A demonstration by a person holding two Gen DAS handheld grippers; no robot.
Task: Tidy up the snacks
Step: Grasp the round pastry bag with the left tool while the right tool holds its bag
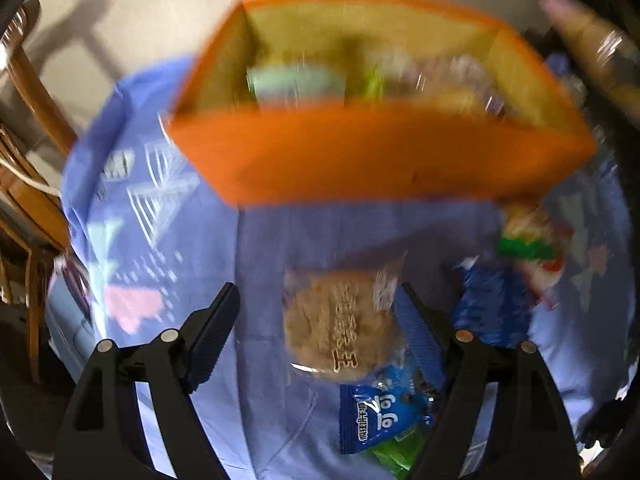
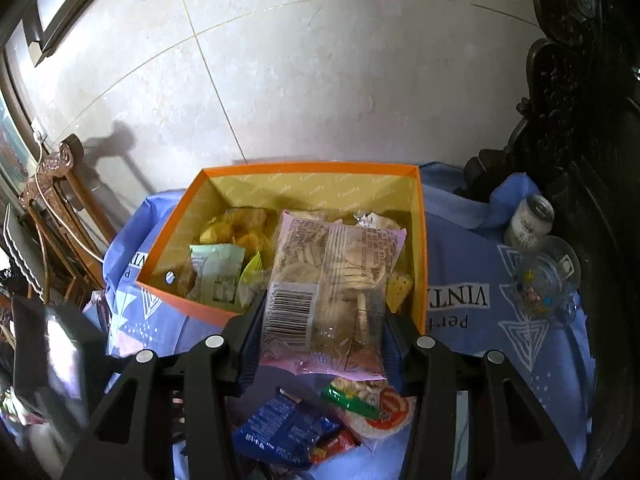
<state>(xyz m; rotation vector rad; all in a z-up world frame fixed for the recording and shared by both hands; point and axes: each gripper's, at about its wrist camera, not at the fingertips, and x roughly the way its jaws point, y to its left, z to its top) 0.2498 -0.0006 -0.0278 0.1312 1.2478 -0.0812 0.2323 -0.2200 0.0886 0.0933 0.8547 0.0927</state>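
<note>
Snacks in crinkly wrappers, some inside and some short of an orange cardboard box (image 2: 208,308) with a yellow printed lining, set on a lilac-blue patterned tablecloth (image 2: 472,264) before a pale tiled wall. Inside the box: a mint-green packet (image 2: 218,274) against the near wall and a yellow bag (image 2: 236,228) behind it.

Right gripper (image 2: 322,320), black with blue ribbed pads, levelled at the box's near wall, jaws clamped on either edge of a clear pink-trimmed bag of pale biscuits (image 2: 332,276), barcode side up. Far end of that bag reaching over the near wall into the box; near end between the fingers. Below the gripper, short of the box: a dark blue foil packet (image 2: 284,432) and a red, white and green packet (image 2: 368,404), touching. Right of the box, well apart: a white can (image 2: 528,222) and a clear glass mug (image 2: 548,276).

Left gripper (image 1: 316,308) tilted down towards the cloth in a motion-blurred view, jaws spread wide and gripping nothing. Between its fingers, short of the box (image 1: 360,156): a clear-wrapped round brown cake (image 1: 340,320), near the right finger; nearer than the cake, a bright blue sachet (image 1: 380,412) over a green wrapper (image 1: 396,450). Beyond the right finger, the dark blue foil packet (image 1: 492,304) and the red, white and green packet (image 1: 532,248).
</note>
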